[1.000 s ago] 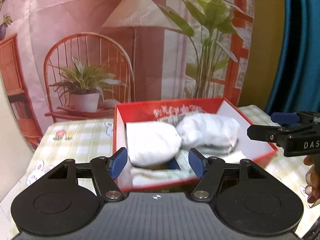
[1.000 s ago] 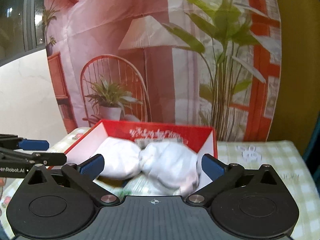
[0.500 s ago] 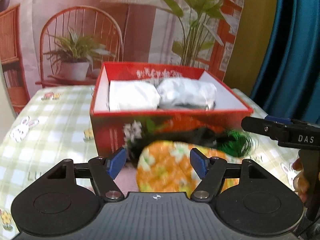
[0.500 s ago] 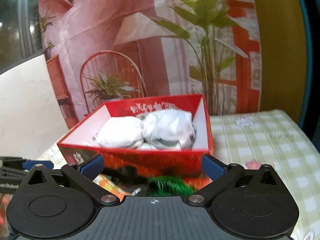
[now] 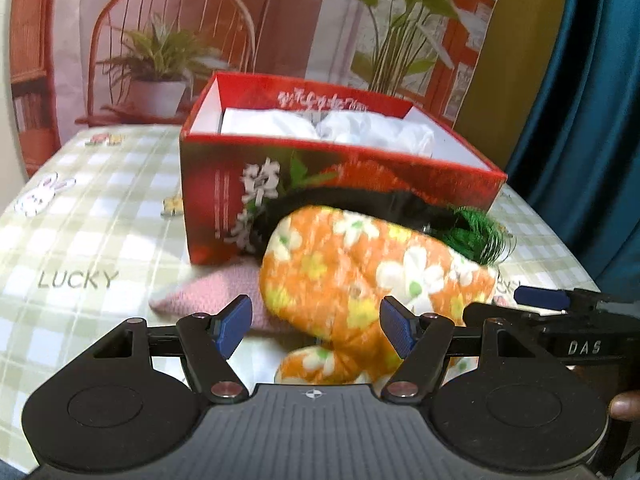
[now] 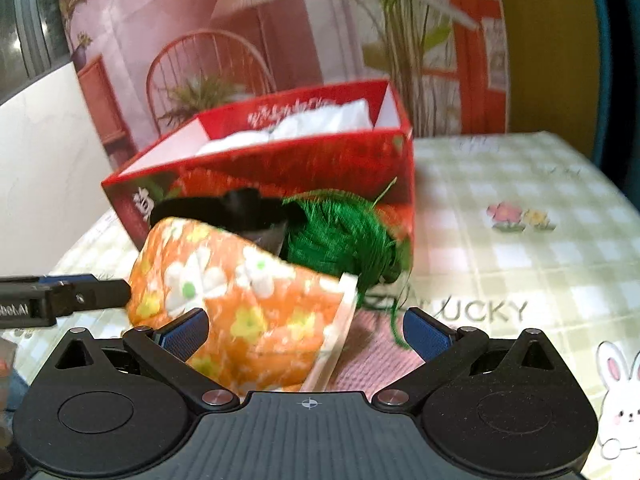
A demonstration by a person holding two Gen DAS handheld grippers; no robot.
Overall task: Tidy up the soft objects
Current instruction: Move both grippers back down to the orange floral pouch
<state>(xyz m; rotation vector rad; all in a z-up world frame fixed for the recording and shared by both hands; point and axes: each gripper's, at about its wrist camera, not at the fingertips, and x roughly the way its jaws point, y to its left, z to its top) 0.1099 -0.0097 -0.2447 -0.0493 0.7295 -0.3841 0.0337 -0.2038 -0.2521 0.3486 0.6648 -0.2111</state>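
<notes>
1. Your left tool (image 5: 316, 326) is spread wide, holding nothing; the orange floral cushion (image 5: 360, 280) lies on the worktop (image 5: 80, 240) between and just beyond its fingers.
2. Your right tool (image 6: 306, 334) is equally wide and empty, the same cushion (image 6: 240, 300) before it (contact cannot be judged through the blur).
3. White bundles (image 5: 328, 130) sit inside the red box (image 5: 224, 200).
4. Only the right view shows the green yarn (image 6: 344, 236) fully; the left shows more of the pink knit (image 5: 208, 296).

Your grippers (image 5: 316, 322) are black, ribbed plastic with blue-padded fingers (image 5: 234, 322), silver screws (image 5: 224, 388), and white "DAS" lettering (image 5: 585, 347).
</notes>
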